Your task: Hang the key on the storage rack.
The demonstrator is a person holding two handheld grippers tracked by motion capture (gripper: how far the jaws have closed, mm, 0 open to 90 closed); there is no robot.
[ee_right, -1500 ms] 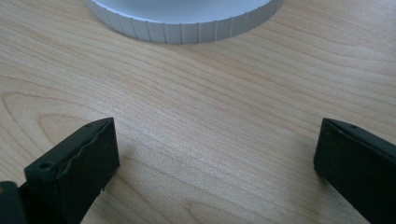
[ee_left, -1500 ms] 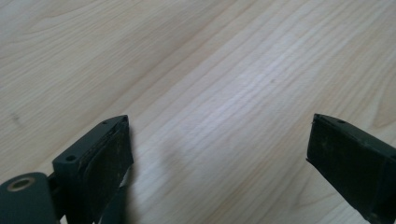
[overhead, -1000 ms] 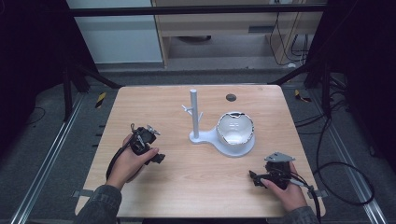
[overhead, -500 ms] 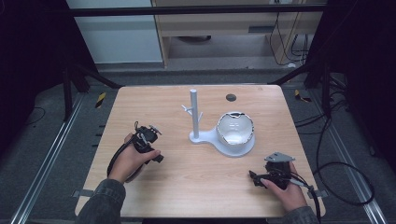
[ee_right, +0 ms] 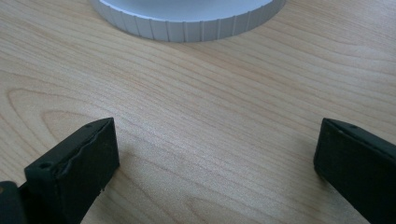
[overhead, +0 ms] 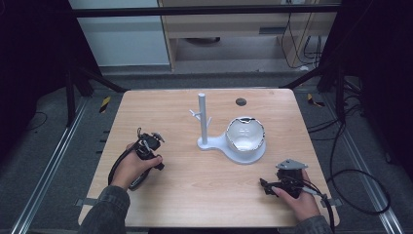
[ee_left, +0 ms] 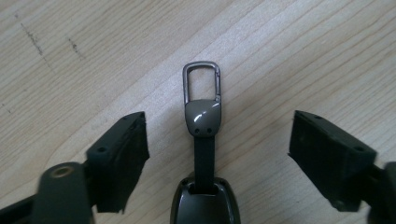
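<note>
Far left of the table (overhead: 146,105), seen from above: left gripper (overhead: 147,143) held low over the wood, tipped down, well apart from the white stand (overhead: 202,117) in the middle. From its own camera, had a key fob (ee_left: 204,186) lying flat right between the two black jaws, short strap running up to a grey metal clip (ee_left: 201,88) pointing away. Jaws had just been closing in, but hadn't reached it: clear wood on both sides of the fob, pads (ee_left: 123,154) not touching anything. So partly open, holding nothing.

Middle: stand with a tall post and little pegs, plus a shiny bowl (overhead: 245,134) sitting on the round part of its base.

Over on the right, near the front edge: right gripper (overhead: 285,181) resting low by the table, grey three-cornered plate on top, cable trailing off to the side. Jaws spread wide in its own camera, bare wood between them, ribbed white rim of the stand's base (ee_right: 187,21) just ahead. Gripping nothing either.
</note>
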